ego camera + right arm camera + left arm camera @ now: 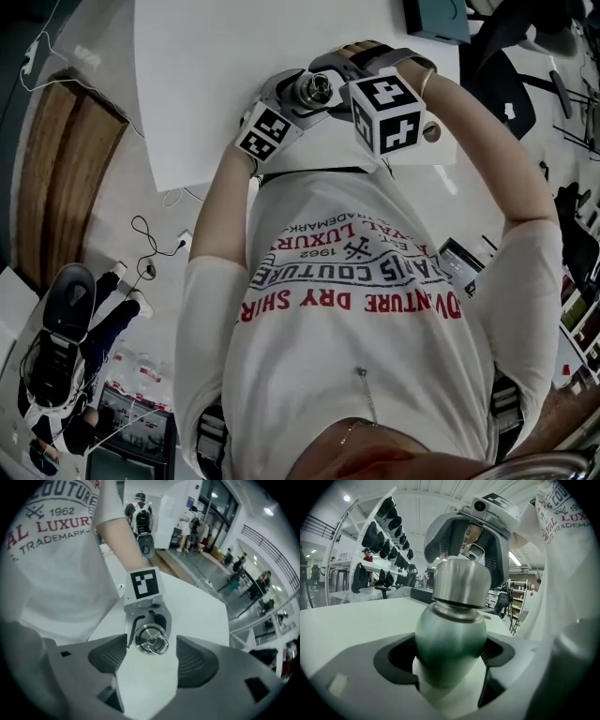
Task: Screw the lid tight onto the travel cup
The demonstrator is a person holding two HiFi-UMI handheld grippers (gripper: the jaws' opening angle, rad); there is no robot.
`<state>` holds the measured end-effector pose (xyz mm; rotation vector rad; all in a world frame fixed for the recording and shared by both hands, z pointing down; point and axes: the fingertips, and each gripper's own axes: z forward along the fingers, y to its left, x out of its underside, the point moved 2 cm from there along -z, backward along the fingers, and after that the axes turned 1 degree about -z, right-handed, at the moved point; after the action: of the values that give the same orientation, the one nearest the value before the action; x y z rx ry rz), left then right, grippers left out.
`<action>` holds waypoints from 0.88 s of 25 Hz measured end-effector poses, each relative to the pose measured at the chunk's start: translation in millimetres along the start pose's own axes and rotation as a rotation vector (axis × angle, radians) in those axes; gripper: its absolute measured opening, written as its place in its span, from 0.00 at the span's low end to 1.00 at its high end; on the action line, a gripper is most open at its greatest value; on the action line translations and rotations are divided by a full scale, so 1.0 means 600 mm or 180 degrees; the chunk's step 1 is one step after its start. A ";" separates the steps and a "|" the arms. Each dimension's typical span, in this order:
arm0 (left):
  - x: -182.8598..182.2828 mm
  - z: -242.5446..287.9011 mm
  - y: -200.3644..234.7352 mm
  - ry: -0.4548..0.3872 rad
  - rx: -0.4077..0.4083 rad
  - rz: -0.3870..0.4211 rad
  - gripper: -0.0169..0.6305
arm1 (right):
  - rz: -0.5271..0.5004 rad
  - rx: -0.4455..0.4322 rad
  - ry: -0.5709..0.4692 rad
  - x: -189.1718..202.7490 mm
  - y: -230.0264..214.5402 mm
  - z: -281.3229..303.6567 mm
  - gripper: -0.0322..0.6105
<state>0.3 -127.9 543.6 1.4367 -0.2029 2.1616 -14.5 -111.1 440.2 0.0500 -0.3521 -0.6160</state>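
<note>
Green-tinted steel showing on cup (450, 653); lid (461, 581) atop cup shining silver. Table (234, 84) under cup showing white. Cubes (387, 114) beside cup bearing black-and-white squares. Shirt (375, 375) behind cup showing white, red lettering.

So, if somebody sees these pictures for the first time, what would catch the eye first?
First the green metal cup, clamped in the left tongs right in front of that camera, with its shiny steel lid on top. Next, the right tongs hang wide open above the lid, not touching it, over the white table.
</note>
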 end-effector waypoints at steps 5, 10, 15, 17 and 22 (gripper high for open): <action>-0.001 0.003 -0.004 0.0020 -0.0002 0.0001 0.65 | -0.1040 -0.0195 0.0118 -0.002 0.010 0.010 0.52; 0.000 0.002 -0.003 0.0036 -0.0002 -0.0004 0.65 | -0.1556 -0.0329 0.0091 -0.002 0.016 0.024 0.42; 0.008 0.002 0.005 0.0052 -0.0001 -0.0017 0.65 | -0.1154 -0.0528 0.0014 -0.011 0.004 0.032 0.42; 0.011 0.002 0.007 0.0056 0.0005 -0.0033 0.65 | -0.0979 -0.0578 0.0034 -0.013 -0.001 0.037 0.42; 0.018 -0.006 0.016 0.0061 0.0026 -0.0054 0.65 | -0.0400 -0.0534 -0.0050 -0.021 -0.019 0.043 0.42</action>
<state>-10.8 -130.8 553.0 1.4168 -0.1745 2.1639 -39.2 -111.5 458.7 -0.0939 -0.3130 -0.7689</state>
